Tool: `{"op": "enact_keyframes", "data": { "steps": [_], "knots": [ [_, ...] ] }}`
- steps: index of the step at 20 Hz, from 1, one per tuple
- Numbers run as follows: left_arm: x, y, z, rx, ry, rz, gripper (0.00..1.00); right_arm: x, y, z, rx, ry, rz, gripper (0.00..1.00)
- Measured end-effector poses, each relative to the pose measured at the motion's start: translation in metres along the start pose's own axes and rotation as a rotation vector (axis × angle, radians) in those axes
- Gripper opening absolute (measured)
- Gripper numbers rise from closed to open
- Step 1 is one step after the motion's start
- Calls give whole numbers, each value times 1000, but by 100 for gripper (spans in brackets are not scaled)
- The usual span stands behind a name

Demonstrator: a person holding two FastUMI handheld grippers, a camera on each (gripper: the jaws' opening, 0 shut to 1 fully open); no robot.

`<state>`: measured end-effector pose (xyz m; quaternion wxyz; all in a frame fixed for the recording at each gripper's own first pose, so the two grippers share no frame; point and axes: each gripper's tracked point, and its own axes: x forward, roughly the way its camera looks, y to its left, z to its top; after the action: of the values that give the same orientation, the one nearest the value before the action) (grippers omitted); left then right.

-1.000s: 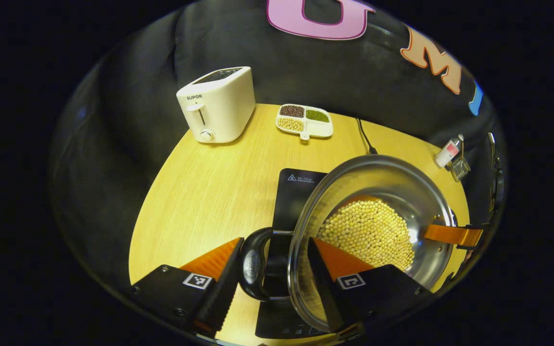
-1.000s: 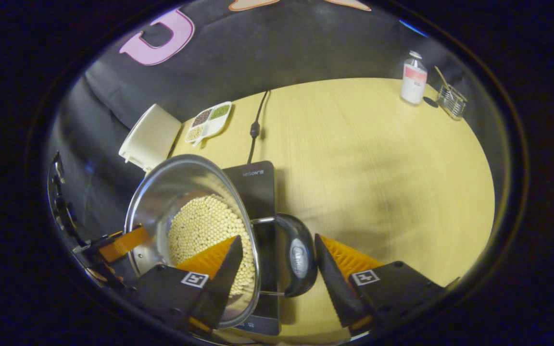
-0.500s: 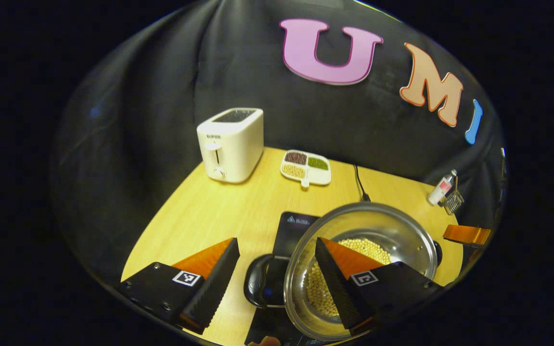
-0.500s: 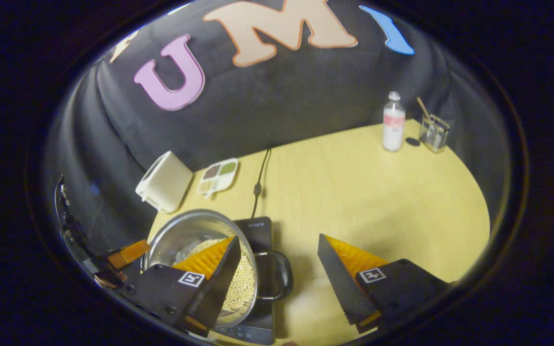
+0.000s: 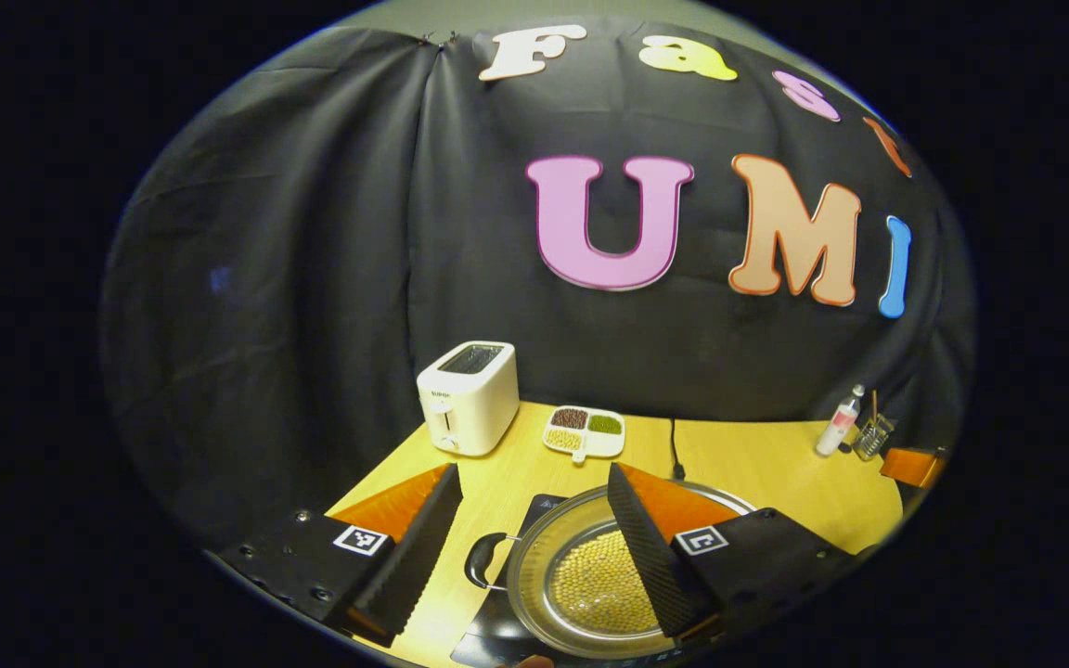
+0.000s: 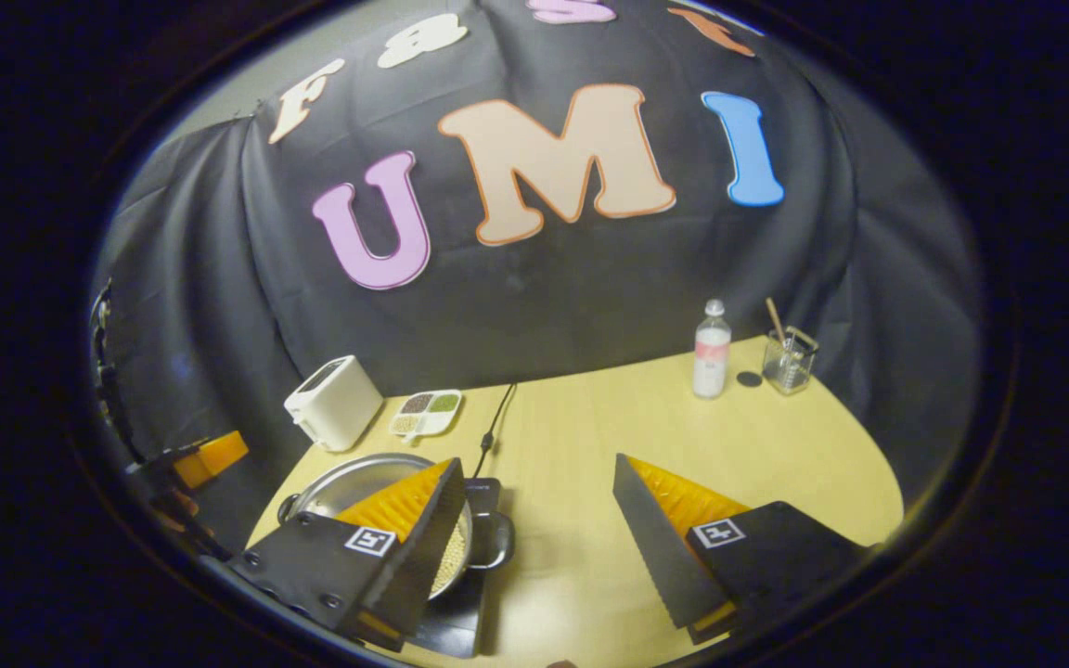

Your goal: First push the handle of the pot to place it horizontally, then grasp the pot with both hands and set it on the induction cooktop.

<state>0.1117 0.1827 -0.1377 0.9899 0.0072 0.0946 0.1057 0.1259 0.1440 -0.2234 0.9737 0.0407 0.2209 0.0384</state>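
A steel pot (image 5: 530, 594) holding soybeans (image 5: 595, 580) rests on the black induction cooktop (image 5: 490, 638). One of its black loop handles (image 5: 482, 561) sticks out sideways between my left gripper's fingers but lower down. My left gripper (image 5: 532, 473) is open and raised above the pot, touching nothing. In the right gripper view the pot (image 6: 335, 484) sits at the lower left on the cooktop (image 6: 483, 490), its other handle (image 6: 497, 543) pointing toward the open right gripper (image 6: 539, 464), which hangs above it with nothing held. My left gripper (image 6: 205, 455) shows at the far left.
On the round wooden table stand a white toaster (image 5: 470, 397) and a divided dish of beans (image 5: 584, 431) at the back left. A power cable (image 6: 493, 427) runs to the cooktop. A bottle (image 6: 711, 350) and a glass holder (image 6: 790, 357) stand at the back right.
Both grippers have let go of the pot's handles and risen up and back. The pot now stands on the cooktop and looks smaller and lower in both views.
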Motion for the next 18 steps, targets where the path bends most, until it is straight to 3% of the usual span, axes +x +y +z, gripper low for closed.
{"op": "enact_keyframes", "data": {
  "steps": [1,3,4,5,6,8,9,10,11,17,18],
  "knots": [
    [-13,-5,5,-2,-16,9,96,-12,-3,6,-9,-19,10,99],
    [-38,-15,10,-11,-45,25,96,-35,-13,18,-21,-52,29,99],
    [-51,-20,12,-15,-61,37,96,-44,-20,23,-27,-64,36,92],
    [-64,-25,15,-19,-78,42,96,-54,-28,27,-28,-76,43,92],
    [-73,-32,19,-24,-100,43,96,-62,-35,32,-24,-90,49,99],
    [-96,-48,29,-31,-145,40,96,-80,-50,41,-27,-125,57,99],
    [-104,-54,30,-27,-159,46,96,-87,-60,46,-41,-145,54,92],
    [-112,-58,28,-23,-166,57,96,-93,-69,48,-57,-161,50,92],
    [-119,-65,28,-20,-172,60,96,-100,-75,49,-75,-172,49,99],
    [-152,-109,27,10,-208,29,96,-134,-101,52,-109,-205,64,99],
    [-156,-116,31,19,-225,22,96,-138,-106,53,-110,-214,63,92]
  ]
}}
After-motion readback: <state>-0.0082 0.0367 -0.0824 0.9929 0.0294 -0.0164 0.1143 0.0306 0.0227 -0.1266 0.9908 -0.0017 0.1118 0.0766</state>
